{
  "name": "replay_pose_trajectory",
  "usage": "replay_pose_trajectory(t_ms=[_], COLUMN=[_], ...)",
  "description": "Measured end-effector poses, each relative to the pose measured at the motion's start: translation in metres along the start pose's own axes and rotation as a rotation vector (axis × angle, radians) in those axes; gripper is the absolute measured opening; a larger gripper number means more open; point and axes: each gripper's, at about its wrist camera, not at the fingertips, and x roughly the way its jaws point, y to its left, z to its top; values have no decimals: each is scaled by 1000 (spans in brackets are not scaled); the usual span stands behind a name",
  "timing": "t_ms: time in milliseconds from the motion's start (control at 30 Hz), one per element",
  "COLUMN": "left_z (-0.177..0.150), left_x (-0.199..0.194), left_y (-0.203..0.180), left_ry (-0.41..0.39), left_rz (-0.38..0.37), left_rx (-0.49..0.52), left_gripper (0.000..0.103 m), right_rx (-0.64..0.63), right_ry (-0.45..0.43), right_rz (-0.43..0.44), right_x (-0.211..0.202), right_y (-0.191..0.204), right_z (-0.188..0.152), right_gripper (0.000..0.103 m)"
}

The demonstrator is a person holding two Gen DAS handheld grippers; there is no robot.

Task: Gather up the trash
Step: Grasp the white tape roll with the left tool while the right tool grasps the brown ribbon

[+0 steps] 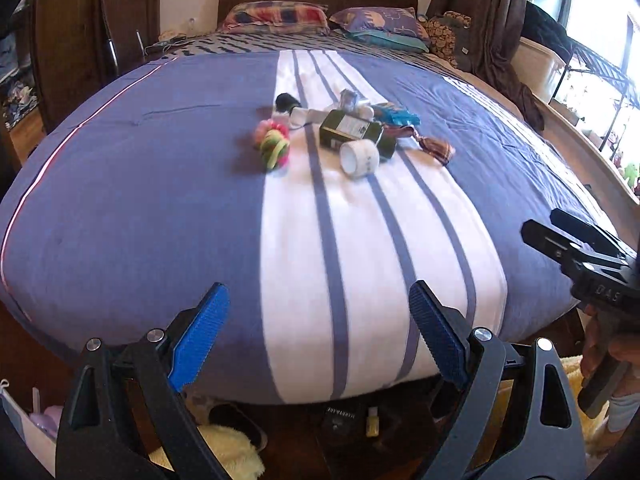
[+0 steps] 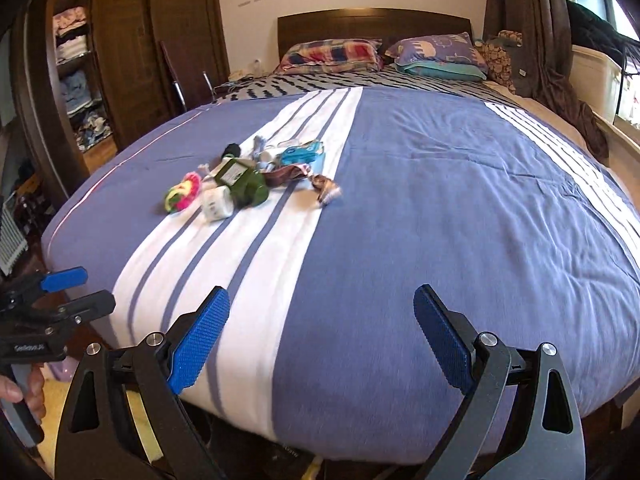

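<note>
A small pile of trash lies mid-bed on the blue and white striped cover (image 1: 160,200). It holds a dark green bottle (image 1: 352,130) (image 2: 242,184), a white cup on its side (image 1: 360,158) (image 2: 216,204), a pink and yellow-green ball (image 1: 273,142) (image 2: 182,192), a teal packet (image 1: 398,114) (image 2: 300,156), a brown wrapper (image 1: 436,146) (image 2: 326,186) and a black item (image 1: 286,101). My left gripper (image 1: 320,332) is open and empty over the bed's foot edge. My right gripper (image 2: 322,332) is open and empty, also at the foot edge, right of the left one (image 2: 60,292).
Pillows (image 1: 276,16) lie by the wooden headboard (image 2: 372,20). A wardrobe with shelves (image 2: 76,72) stands on the left, curtains (image 2: 532,32) and a window on the right. Yellow fluffy fabric (image 1: 224,444) and small items lie on the floor under the bed's foot.
</note>
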Motion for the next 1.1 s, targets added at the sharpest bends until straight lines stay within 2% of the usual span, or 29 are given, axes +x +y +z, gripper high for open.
replay_pose_trajectory(t_ms=[200,267,333,533,700,833,900,1100], left_z=[24,36,48,73,85,89,89,77], left_x=[34,46,59,90,105,111,111,95], left_y=[-12,-16,-21,-24,-26,-25,-23,-18], left_ry=[20,24,20,38,45,56,57,54], left_rz=[-22,-27,-36,-54,-66,-62,-61,-75], left_rx=[30,35,32,7,6,13,11,3], left_gripper=[86,85,82,60,47,32,24,23], right_rx=[4,13,25,7,-10,-30,-34,-38], right_ry=[26,30,48,72,87,93,79,66], right_rz=[-33,-24,12,68,88,90,85,77], right_x=[39,50,63,90,106,113,110,91], right_y=[-14,-21,-25,-20,-13,-9,-8,-7], right_z=[27,36,44,60,65,67,65,55], right_gripper=[93,79,70,50,42,19,15,9])
